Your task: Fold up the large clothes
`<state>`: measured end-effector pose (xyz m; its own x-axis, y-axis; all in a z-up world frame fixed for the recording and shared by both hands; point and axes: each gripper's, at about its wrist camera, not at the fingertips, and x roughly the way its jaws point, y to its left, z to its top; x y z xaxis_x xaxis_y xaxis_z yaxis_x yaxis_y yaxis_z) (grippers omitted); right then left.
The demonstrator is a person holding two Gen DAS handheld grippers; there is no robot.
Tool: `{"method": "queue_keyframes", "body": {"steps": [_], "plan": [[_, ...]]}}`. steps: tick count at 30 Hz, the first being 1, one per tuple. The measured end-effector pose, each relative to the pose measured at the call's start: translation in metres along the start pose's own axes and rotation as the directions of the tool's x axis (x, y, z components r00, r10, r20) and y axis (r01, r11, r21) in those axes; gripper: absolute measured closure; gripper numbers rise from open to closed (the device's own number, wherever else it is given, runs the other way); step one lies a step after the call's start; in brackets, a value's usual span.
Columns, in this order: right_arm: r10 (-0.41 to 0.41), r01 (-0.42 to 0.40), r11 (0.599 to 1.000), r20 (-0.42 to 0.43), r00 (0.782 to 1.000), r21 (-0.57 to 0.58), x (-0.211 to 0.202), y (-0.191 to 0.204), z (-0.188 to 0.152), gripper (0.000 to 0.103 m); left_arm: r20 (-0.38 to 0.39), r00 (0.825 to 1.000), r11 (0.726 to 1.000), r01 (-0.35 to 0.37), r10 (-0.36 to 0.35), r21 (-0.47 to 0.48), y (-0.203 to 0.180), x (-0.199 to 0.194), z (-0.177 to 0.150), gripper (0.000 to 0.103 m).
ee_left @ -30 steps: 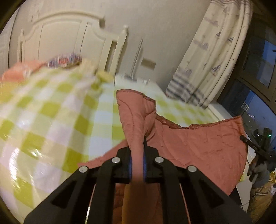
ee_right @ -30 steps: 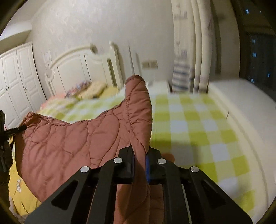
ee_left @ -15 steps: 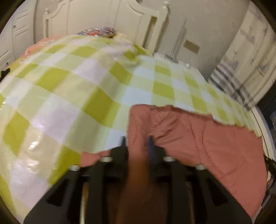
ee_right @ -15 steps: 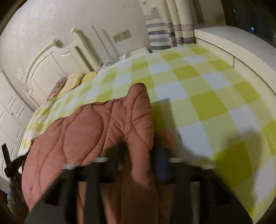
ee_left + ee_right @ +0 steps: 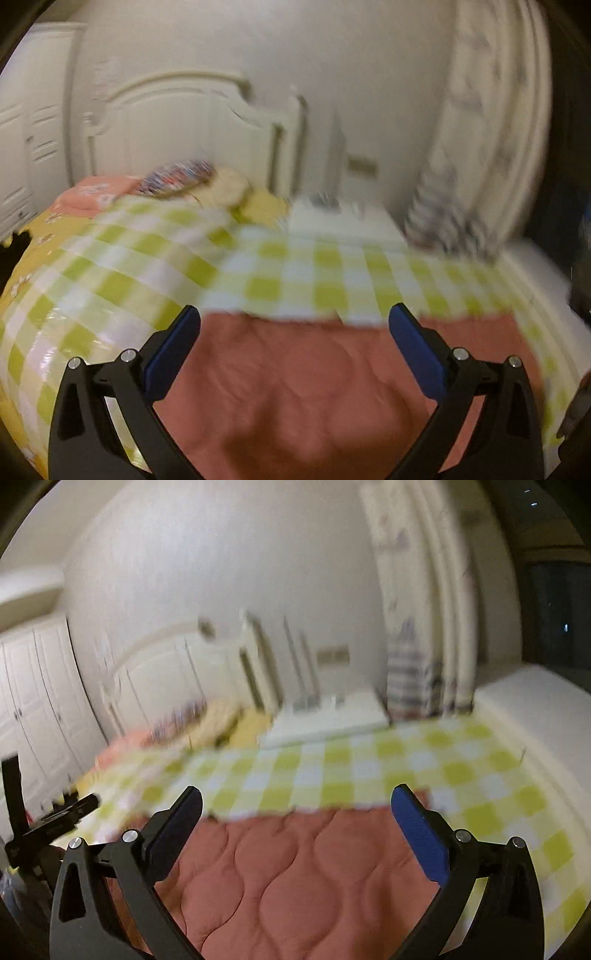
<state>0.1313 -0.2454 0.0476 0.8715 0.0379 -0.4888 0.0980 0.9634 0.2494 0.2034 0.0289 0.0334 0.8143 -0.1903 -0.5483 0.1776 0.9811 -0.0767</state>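
Note:
A large quilted rust-pink garment [image 5: 295,387] lies flat on the green-and-white checked bedspread [image 5: 288,273], its far edge straight across. It also shows in the right wrist view [image 5: 303,878]. My left gripper [image 5: 293,321] is open and empty above the garment. My right gripper [image 5: 297,799] is open and empty above it too. Both views are motion-blurred.
A white headboard [image 5: 177,122] and pillows [image 5: 207,184] stand at the far end. A nightstand [image 5: 332,716] and curtain [image 5: 421,627] are at the back right. White wardrobe doors [image 5: 33,709] are on the left. A black stand [image 5: 22,812] is at the bed's left side.
Both grippers held up a garment edge, lowered it onto the bed, then opened and let go. The garment now lies flat and both cameras have tilted back up.

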Motion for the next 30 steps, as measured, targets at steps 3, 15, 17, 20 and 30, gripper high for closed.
{"method": "queue_keyframes", "body": {"steps": [3,15,17,20,30], "plan": [[-0.058,0.044,0.996,-0.167,0.984,-0.081,0.055,0.023,-0.025,0.004,-0.154,0.988,0.999,0.008,0.001,0.053,-0.028,0.050,-0.024,0.002],[-0.147,0.071,0.973,-0.349,0.925,-0.221,0.135,0.029,-0.089,0.004,-0.314,0.949,0.996,-0.008,0.036,0.090,-0.027,0.121,-0.080,0.002],[-0.148,0.072,0.972,-0.350,0.925,-0.223,0.135,0.029,-0.088,0.004,-0.314,0.949,0.996,-0.009,0.037,0.089,-0.027,0.119,-0.080,0.002],[-0.157,0.077,0.970,-0.352,0.923,-0.232,0.138,0.028,-0.089,0.004,-0.320,0.946,0.995,-0.018,0.048,0.097,-0.029,0.120,-0.077,0.002],[-0.179,0.084,0.963,-0.382,0.907,-0.255,0.139,0.036,-0.087,0.004,-0.338,0.939,0.994,-0.034,0.069,0.108,-0.030,0.125,-0.075,0.002]]}}
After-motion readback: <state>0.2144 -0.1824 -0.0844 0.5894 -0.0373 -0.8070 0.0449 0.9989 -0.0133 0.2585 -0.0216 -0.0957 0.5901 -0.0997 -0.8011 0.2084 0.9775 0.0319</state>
